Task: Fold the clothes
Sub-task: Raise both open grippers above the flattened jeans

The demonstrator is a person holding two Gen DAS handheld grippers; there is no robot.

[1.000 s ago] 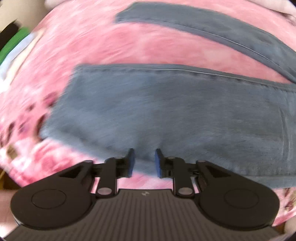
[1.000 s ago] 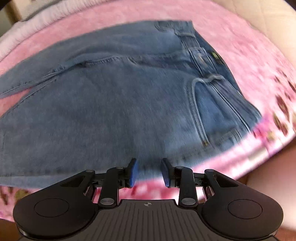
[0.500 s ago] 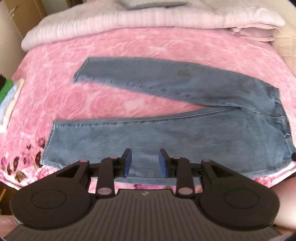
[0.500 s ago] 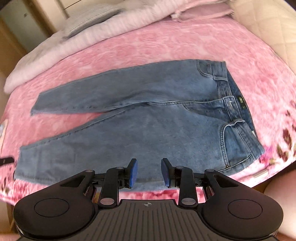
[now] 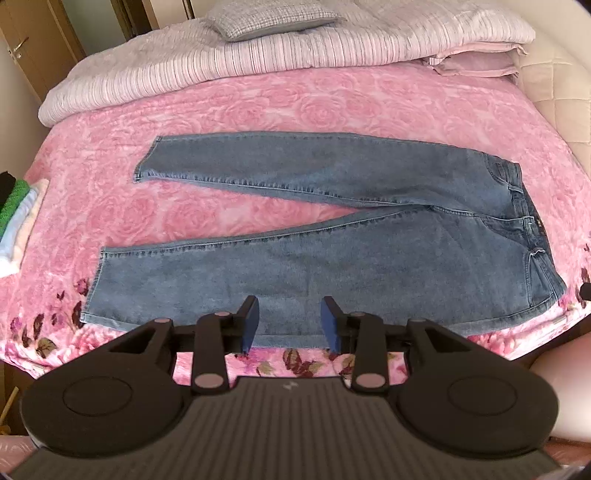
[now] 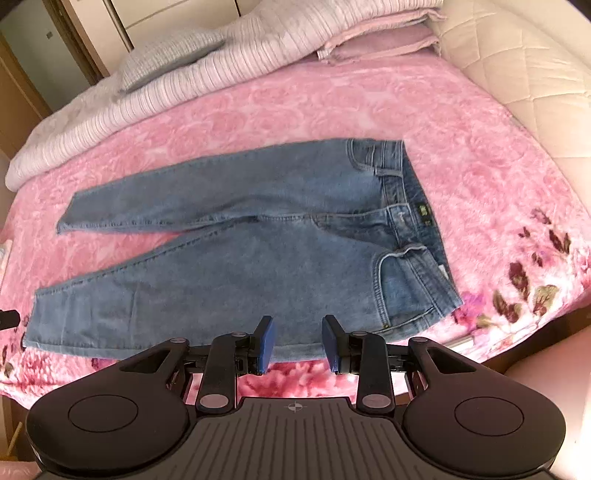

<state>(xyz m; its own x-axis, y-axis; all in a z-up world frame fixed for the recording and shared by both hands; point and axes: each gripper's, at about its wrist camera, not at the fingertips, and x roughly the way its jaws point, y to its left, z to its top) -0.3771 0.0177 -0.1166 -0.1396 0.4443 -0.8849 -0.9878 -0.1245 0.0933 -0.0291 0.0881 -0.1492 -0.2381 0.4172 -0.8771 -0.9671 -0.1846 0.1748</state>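
A pair of blue jeans lies flat on the pink floral bed cover, legs spread apart to the left, waistband to the right. It also shows in the right wrist view. My left gripper is open and empty, held back above the near edge of the lower leg. My right gripper is open and empty, above the near edge of the jeans close to the hip pocket.
A folded striped quilt and a grey pillow lie along the far side of the bed. A pink folded sheet lies at the far right. A stack of folded clothes sits at the left edge. A padded headboard stands at the right.
Both grippers have pulled back and up from close over the jeans, so the whole garment and bed now show. Both remain open and empty.
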